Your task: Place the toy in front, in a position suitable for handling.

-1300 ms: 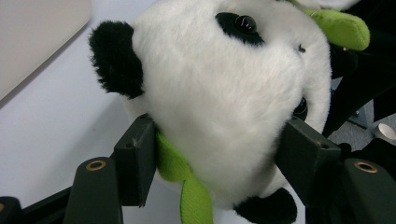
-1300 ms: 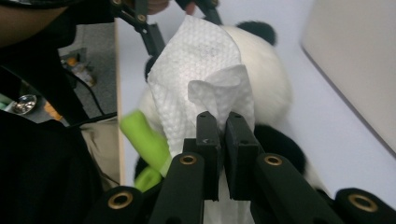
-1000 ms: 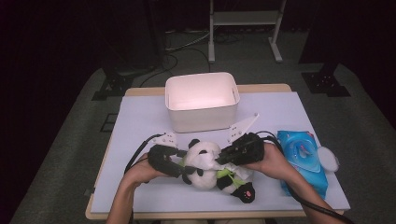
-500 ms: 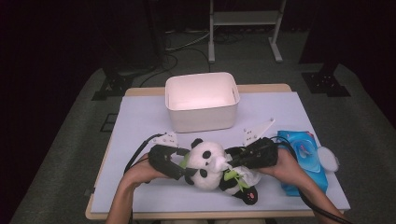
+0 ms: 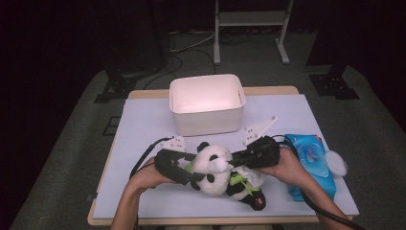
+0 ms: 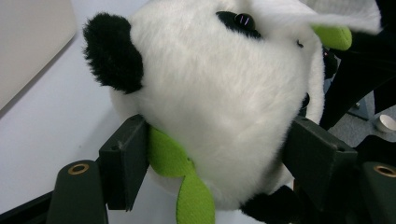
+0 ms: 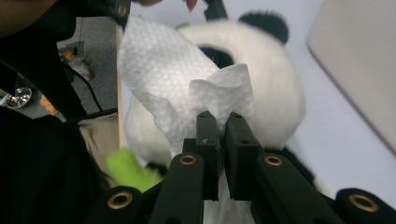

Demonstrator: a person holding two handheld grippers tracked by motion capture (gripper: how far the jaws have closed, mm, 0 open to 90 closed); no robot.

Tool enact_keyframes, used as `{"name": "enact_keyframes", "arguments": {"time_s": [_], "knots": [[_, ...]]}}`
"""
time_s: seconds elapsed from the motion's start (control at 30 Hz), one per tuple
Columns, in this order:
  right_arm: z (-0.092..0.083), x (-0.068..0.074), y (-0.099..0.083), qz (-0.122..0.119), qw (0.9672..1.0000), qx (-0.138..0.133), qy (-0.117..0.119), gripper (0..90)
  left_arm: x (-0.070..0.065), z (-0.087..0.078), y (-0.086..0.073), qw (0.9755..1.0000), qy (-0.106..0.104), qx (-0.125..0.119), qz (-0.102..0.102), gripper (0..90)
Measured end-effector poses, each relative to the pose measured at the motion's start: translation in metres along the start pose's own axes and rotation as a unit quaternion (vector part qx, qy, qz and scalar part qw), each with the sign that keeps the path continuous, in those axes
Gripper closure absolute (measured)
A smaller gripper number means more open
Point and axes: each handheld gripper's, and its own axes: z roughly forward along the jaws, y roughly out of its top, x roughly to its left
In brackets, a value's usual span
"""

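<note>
White plush is sitting at the centre of the high view: the toy panda [image 5: 213, 167] is lying on the pale sheet covering the table [image 5: 143, 120], near its front edge, with the head toward your left and the black feet trailing toward the front right, so its long axis is running slantwise from left to front right. You are holding your left gripper [image 5: 184, 167] against the head from the left and your right gripper [image 5: 234, 158] from the right, with a white wipe [image 5: 249, 175] bunched between it and the toy's body. Behind the panda a white bin [image 5: 206, 103] is standing open, and a blue wipes pack [image 5: 311, 163] is lying just beyond your right hand [image 5: 287, 165]. In the left gripper view your jaws are standing wide apart and pressing on either side of the panda's head [image 6: 219, 107], the left one also bearing on a green fabric piece [image 6: 180, 177]; one black ear [image 6: 112, 51] is pointing up-left. In the right gripper view your jaws are nearly closed and pinching a fold of the wipe [image 7: 187, 98], which is draping over the panda's face [image 7: 275, 88], with the bin's wall [image 7: 359, 60] rising at the right.
</note>
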Motion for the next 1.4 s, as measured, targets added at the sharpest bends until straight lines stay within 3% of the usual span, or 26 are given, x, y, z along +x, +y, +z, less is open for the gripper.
{"name": "enact_keyframes", "arguments": {"time_s": [0.2, 0.27, 0.53, 0.67, 0.8, 1.03, 1.23, 1.4], "knots": [[0.002, -0.005, 0.021, -0.004, 0.9998, -0.018, 0.003, 84.3, -0.005, -0.001, 0.004, 0.9999, 0.005, 0.003, 0.013, 26.6], [0.004, -0.005, 0.024, -0.004, 0.9999, -0.011, 0.003, 84.3, -0.005, -0.001, 0.004, 0.9999, 0.006, 0.005, 0.012, 26.6], [-0.003, -0.014, 0.011, 0.02, 0.9998, -0.004, 0.001, 84.3, -0.007, -0.002, 0.006, 0.9998, 0.003, -0.004, 0.017, 26.6], [-0.002, -0.014, 0.017, 0.02, 0.9997, -0.012, 0.006, 84.2, -0.01, -0.002, 0.008, 0.9998, 0.004, -0.005, 0.021, 26.6], [0.003, -0.015, 0.03, 0.01, 0.9998, -0.014, 0.008, 83.9, -0.012, -0.002, 0.01, 0.9994, 0.003, -0.004, 0.034, 26.6], [0.017, -0.013, 0.054, -0.009, 0.9999, -0.001, 0.014, 83.9, -0.014, -0.002, 0.01, 0.9993, 0.005, 0.002, 0.038, 26.5], [0.012, -0.014, 0.048, -0.005, 0.9999, -0.002, 0.013, 83.8, -0.013, -0.002, 0.01, 0.9993, 0.005, 0.0, 0.036, 26.5], [0.003, -0.013, 0.031, 0.005, 0.9999, 0.002, 0.009, 83.7, -0.009, -0.002, 0.006, 0.9996, 0.008, 0.006, 0.026, 26.5]]}}
